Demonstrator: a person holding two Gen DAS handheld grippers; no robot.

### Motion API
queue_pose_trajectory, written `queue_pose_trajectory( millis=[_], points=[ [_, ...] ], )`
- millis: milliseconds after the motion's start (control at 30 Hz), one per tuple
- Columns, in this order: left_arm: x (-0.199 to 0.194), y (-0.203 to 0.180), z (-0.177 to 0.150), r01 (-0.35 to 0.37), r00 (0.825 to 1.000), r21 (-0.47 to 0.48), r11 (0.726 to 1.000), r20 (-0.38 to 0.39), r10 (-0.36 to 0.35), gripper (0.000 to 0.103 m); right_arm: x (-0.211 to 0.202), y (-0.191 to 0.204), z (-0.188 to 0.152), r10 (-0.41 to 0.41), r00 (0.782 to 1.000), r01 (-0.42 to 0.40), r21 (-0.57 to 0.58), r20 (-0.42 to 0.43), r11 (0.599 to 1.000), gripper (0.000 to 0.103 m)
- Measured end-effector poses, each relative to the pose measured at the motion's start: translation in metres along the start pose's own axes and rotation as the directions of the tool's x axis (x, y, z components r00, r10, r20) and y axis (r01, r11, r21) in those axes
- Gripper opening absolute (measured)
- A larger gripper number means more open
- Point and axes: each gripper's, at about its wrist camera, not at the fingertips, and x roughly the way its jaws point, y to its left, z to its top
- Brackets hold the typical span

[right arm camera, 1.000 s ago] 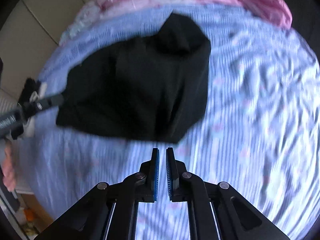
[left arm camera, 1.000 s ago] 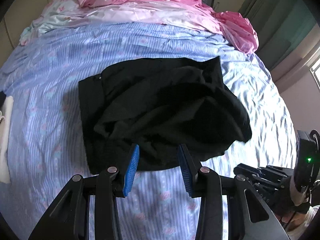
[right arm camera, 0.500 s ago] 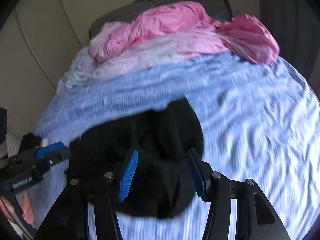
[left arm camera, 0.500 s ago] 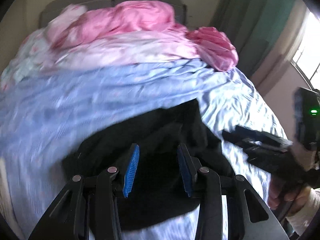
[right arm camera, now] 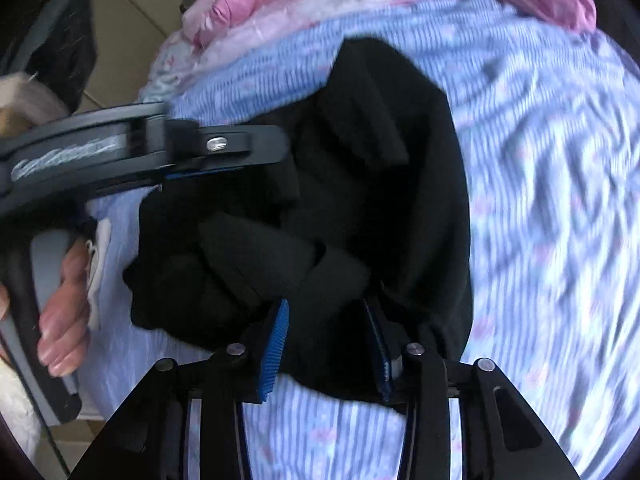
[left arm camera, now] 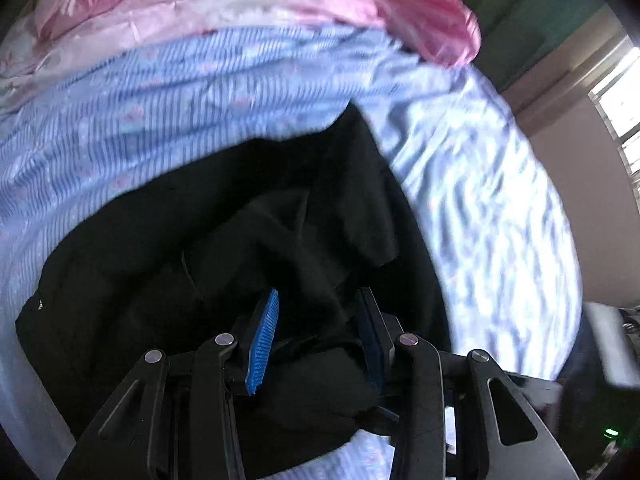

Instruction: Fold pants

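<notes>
Black pants (left arm camera: pixel 248 232) lie crumpled on the blue striped bedsheet (left arm camera: pixel 120 120); they also show in the right wrist view (right arm camera: pixel 380 168). My left gripper (left arm camera: pixel 316 332) is open, its blue pads straddling a bunched fold at the pants' near edge. My right gripper (right arm camera: pixel 328 340) is open too, its pads on either side of the near hem. The left gripper (right arm camera: pixel 224 152) also shows from the side in the right wrist view, reaching over the pants' left part. Whether the pads touch the cloth is unclear.
Pink and pale bedding (left arm camera: pixel 248 4) is heaped at the head of the bed. A green curtain (left arm camera: pixel 532 4) and a window (left arm camera: pixel 624 100) stand on the right. The person's hand (right arm camera: pixel 64 312) holds the left gripper's handle. Bare sheet (right arm camera: pixel 560 200) lies right of the pants.
Both grippers have moved forward and down onto the pants' near edge. The right gripper, shut a second ago, has opened. The pants are more bunched at the front.
</notes>
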Motion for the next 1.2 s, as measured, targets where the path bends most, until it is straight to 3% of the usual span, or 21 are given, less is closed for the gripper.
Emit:
queue_pose_trajectory(
  millis=[100, 233, 367, 500, 600, 767, 933, 1100, 1167, 1200],
  points=[
    [0.005, 0.002, -0.003, -0.039, 0.999, 0.014, 0.999, 0.005, 0.039, 0.004, 0.001, -0.003, -0.006, -0.002, 1.000, 0.002, 0.009, -0.005, 1.000, 0.039],
    [-0.032, 0.021, -0.004, -0.032, 0.993, -0.032, 0.999, 0.109, 0.036, 0.004, -0.011, -0.003, -0.001, -0.013, 1.000, 0.013, -0.001, 0.028, 1.000, 0.039],
    [-0.069, 0.057, -0.004, -0.076, 0.981, -0.100, 0.992, 0.169, 0.092, 0.004, -0.033, 0.002, 0.008, -0.012, 0.994, 0.015, -0.029, 0.106, 0.999, 0.039],
    [-0.076, 0.088, 0.005, -0.149, 0.972, -0.105, 0.983, 0.168, 0.166, 0.004, -0.052, 0.010, 0.025, -0.009, 0.979, 0.017, -0.041, 0.202, 0.999, 0.039],
    [-0.069, 0.107, 0.013, -0.171, 0.974, -0.088, 0.981, 0.137, 0.182, 0.004, -0.050, 0.013, 0.049, -0.020, 0.969, 0.034, -0.056, 0.245, 0.998, 0.039],
    [-0.054, 0.128, 0.017, -0.166, 0.982, -0.083, 0.983, 0.075, 0.173, 0.004, -0.027, 0.018, 0.085, 0.030, 0.979, -0.011, -0.097, 0.200, 0.995, 0.039],
    [-0.040, 0.147, 0.021, -0.203, 0.978, -0.078, 0.976, 0.030, 0.206, 0.004, -0.006, 0.020, 0.091, 0.056, 0.988, -0.035, -0.142, 0.146, 0.989, 0.039],
    [-0.039, 0.162, 0.017, -0.227, 0.973, -0.077, 0.971, 0.010, 0.229, 0.004, 0.027, 0.022, 0.097, 0.054, 0.996, -0.047, -0.099, 0.069, 0.994, 0.039],
    [-0.046, 0.166, 0.014, -0.210, 0.977, -0.089, 0.974, 0.028, 0.214, 0.004, 0.036, 0.022, 0.097, 0.059, 0.998, -0.056, -0.079, 0.037, 0.995, 0.029],
    [-0.053, 0.168, 0.011, -0.198, 0.978, -0.090, 0.976, 0.050, 0.203, 0.004, 0.039, 0.024, 0.097, 0.072, 0.997, -0.070, -0.078, 0.031, 0.995, 0.007]
  ],
)
